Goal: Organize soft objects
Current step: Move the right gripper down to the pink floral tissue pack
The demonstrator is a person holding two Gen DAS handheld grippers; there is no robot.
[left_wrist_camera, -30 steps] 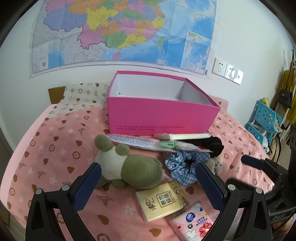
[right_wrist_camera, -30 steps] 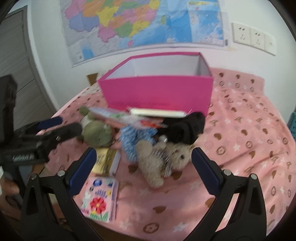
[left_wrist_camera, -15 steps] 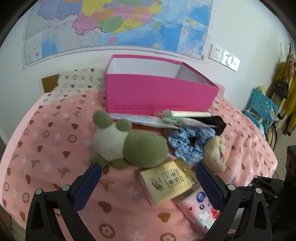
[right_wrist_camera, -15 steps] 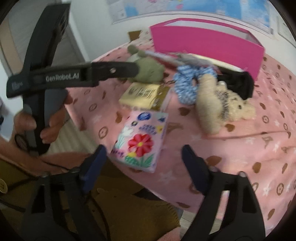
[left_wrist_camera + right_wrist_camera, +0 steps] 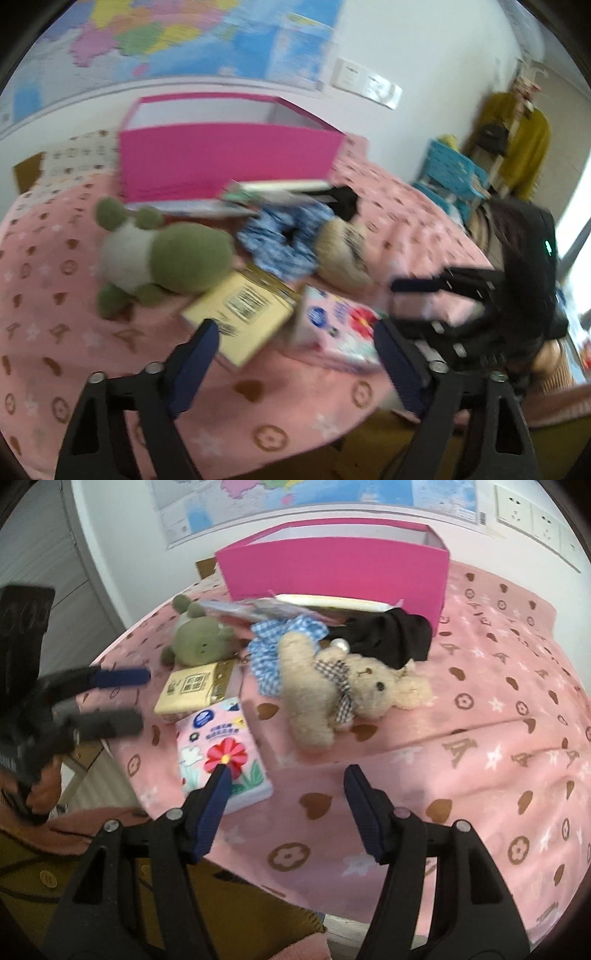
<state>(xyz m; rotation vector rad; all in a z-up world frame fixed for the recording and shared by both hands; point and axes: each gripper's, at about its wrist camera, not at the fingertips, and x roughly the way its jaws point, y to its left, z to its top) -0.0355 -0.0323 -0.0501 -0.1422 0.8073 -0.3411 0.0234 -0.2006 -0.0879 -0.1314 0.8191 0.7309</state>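
The soft things lie in a cluster at mid-frame of the right wrist view: a beige teddy bear on its side, a blue gingham scrunchie touching its back, a black cloth just above it, and a green frog plush at upper left. All sit on a pink blanket in front of the open pink box, whose front wall stands at top centre. Bare blanket stretches across the right half of that frame, and the blanket's edge drops off at lower left. A yellow tissue pack and a floral pink tissue pack lie near that edge, touching each other. The right gripper hovers low at bottom centre, jaws spread with nothing between them, its left fingertip over the floral pack. The left gripper points in from the bottom of its blurred view, jaws likewise wide apart and holding nothing, over the yellow pack. Print on both packs is too small to read.
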